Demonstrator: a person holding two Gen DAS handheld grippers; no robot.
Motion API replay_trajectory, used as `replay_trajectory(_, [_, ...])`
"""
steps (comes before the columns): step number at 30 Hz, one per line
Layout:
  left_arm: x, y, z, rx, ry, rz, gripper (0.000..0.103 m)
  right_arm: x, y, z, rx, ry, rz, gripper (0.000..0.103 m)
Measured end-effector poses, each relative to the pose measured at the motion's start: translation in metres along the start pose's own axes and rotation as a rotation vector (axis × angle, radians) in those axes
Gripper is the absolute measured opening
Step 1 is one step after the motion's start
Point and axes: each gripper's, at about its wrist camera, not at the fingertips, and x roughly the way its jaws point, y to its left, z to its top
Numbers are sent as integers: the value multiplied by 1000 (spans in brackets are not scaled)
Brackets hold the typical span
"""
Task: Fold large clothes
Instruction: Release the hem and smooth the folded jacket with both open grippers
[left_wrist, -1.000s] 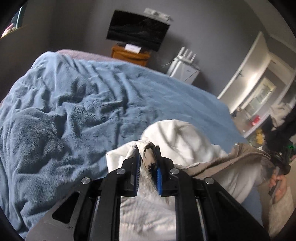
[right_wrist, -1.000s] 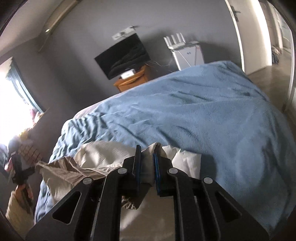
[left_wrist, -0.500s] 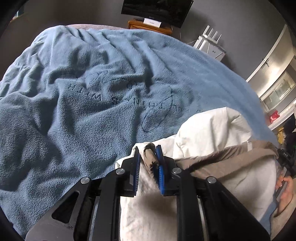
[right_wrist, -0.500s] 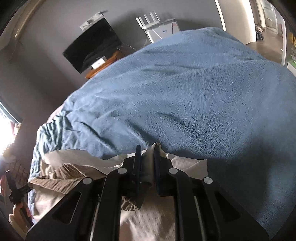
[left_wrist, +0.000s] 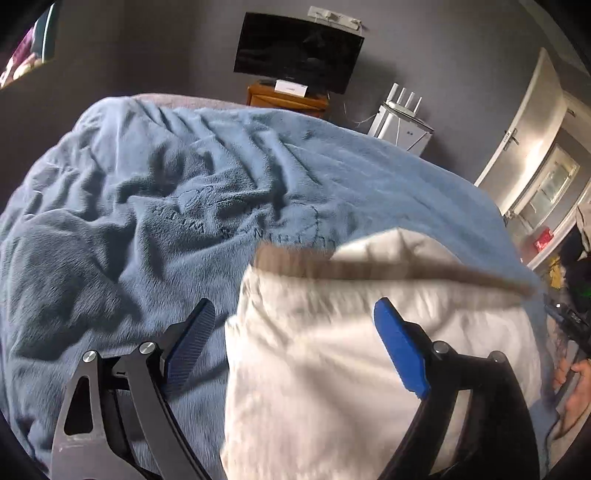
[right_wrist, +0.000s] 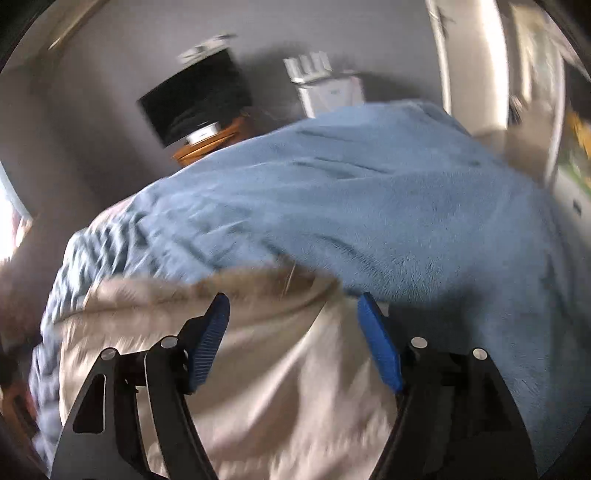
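A bed covered by a rumpled blue fleece blanket (left_wrist: 207, 206) fills most of both views, and it reaches back toward a grey wall. On the near part of that blanket lies the cream garment (left_wrist: 332, 362), blurred in both pictures, with a brown band running across its far edge; in the right wrist view the same garment (right_wrist: 266, 369) spreads from the lower left to the middle. Against the far wall stands a dark television (left_wrist: 297, 51) on a wooden cabinet (left_wrist: 288, 99), with a white router (left_wrist: 402, 118) beside it to the right. The left gripper (left_wrist: 295, 321) hangs over the garment's left edge with its jaws opening wide, the blue pads clear of the cloth. The right gripper (right_wrist: 293, 314) sits over the garment's right edge, its jaws opening too and holding nothing. At the right rim of the left wrist view a person's hand (left_wrist: 576, 387) grips a black handle.
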Motion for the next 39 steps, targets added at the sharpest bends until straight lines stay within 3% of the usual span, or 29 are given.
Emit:
replay_trajectory(3, [-25,-34,-33,69,-25,-34,89,-30,33,-34,-136,10,33,79])
replay_trajectory(6, [-39,-74,-80,153,-24,-58,92,-52,63,-78,-266,22,45,80])
replay_trajectory(12, [-39,-114,-159,212,31,-69,92,-72,77,-148,-322,55,55,80])
replay_trajectory(16, [-33,-119,-180,227,35,-36,95,-69,81,-173,-366,53,27,80])
replay_trajectory(21, [-13,-129,-188,279,31,22,96,-46,79,-178,-332,79,18,80])
replay_trajectory(25, [-1,-128,-175,261,29,23,97,-27,82,-172,-322,87,22,81])
replay_trajectory(31, [18,-128,-137,261,31,1,97,0,99,-139,-345,95,18,85])
replay_trajectory(39, [65,-133,-81,230,83,35,98,47,120,-95,-387,131,-8,85])
